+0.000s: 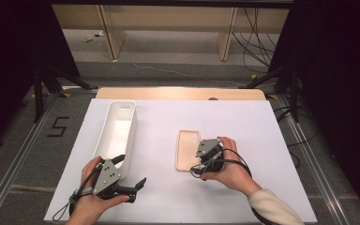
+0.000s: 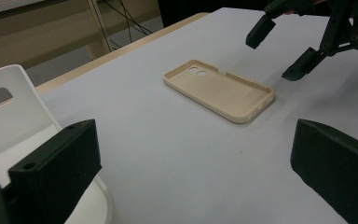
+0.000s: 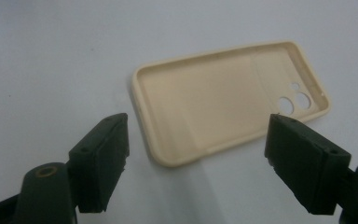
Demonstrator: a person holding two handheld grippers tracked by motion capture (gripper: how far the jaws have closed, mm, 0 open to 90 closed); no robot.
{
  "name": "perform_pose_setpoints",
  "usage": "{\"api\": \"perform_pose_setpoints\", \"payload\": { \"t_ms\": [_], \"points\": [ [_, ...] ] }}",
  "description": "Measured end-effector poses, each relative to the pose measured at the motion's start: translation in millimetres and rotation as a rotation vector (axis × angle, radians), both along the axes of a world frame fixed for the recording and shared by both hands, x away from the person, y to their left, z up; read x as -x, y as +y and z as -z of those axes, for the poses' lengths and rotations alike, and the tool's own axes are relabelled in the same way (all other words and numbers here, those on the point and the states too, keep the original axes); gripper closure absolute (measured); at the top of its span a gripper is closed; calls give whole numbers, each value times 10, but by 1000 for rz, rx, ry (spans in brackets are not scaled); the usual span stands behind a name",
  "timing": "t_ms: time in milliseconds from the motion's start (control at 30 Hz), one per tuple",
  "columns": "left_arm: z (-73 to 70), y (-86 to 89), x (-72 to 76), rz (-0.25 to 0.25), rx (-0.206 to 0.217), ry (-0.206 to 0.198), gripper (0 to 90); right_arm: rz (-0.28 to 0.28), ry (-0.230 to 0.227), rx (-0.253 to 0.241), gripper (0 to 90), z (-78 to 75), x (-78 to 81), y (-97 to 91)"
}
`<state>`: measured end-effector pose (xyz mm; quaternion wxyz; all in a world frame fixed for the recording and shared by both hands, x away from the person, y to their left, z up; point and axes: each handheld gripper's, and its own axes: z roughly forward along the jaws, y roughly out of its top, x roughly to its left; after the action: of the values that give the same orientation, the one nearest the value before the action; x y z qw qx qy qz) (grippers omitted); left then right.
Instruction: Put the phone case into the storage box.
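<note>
Right hand-held gripper (image 3: 196,154) hangs spread just above the near end of the beige phone case (image 3: 228,109), which lies hollow side up on the white surface (image 1: 243,126), well apart from the white bin (image 1: 117,131). Left hand-held gripper (image 2: 191,172) waits spread and empty beside that bin. To grip well, I'd lower the right jaws until they straddle the case's thin walls, then close gently so the soft shell doesn't buckle or skid.

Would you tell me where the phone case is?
In the high view, the phone case lies right of the bin, beside the right hand-held gripper.
</note>
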<state>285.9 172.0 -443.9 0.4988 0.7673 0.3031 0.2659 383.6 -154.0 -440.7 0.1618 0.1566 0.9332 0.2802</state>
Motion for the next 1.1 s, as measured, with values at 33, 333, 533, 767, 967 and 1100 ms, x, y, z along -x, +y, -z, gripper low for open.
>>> {"api": "perform_pose_setpoints", "payload": {
  "t_ms": [33,333,533,767,967,1100],
  "points": [
    [-2,2,2,-1,-1,-1,9,0,2,5,231,7,-1,7],
    [-2,5,5,-2,-2,-1,9,-12,5,36,220,50,-42,86],
    [-2,7,8,-3,-1,-1,9,-34,11,59,216,76,-61,184],
    [-3,7,13,-3,-1,-3,9,-52,20,84,215,105,-80,275],
    [-3,9,15,-2,-2,-2,9,-58,25,110,217,133,-101,323],
    [-2,9,15,-2,-2,-2,9,-59,21,122,219,144,-123,343]
  ]
}}
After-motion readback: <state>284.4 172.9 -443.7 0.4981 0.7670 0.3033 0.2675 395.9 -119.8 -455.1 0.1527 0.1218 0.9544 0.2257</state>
